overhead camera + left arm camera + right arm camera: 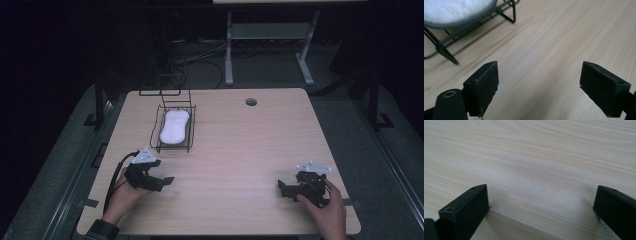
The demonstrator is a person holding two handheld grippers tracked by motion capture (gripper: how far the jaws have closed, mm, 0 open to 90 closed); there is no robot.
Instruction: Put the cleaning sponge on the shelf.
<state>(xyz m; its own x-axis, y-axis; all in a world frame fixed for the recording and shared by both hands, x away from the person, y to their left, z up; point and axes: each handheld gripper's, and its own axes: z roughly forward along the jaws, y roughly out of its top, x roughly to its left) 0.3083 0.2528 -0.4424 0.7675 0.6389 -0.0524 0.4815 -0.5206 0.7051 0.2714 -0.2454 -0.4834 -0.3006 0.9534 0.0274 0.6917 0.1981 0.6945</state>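
A black wire rack [188, 131] stands on the light wooden table [240, 145] at the back left, with a white oblong dish [174, 125] lying in it. My left gripper [162, 177] is held low near the front left, a little in front of the rack. In the left gripper view the left gripper [539, 87] is open, with bare wood between its jaws, and the rack [507, 13] with the dish [454, 10] sits at the upper left. My right gripper [283, 189] rests near the front right. The right gripper [541, 207] is open over bare wood.
A tall black wire frame [162, 80] rises behind the rack at the table's back edge. A round cable hole [251, 102] sits near the back middle. Beyond the table stand the grey legs of another desk [229, 50] and cables on a dark floor.
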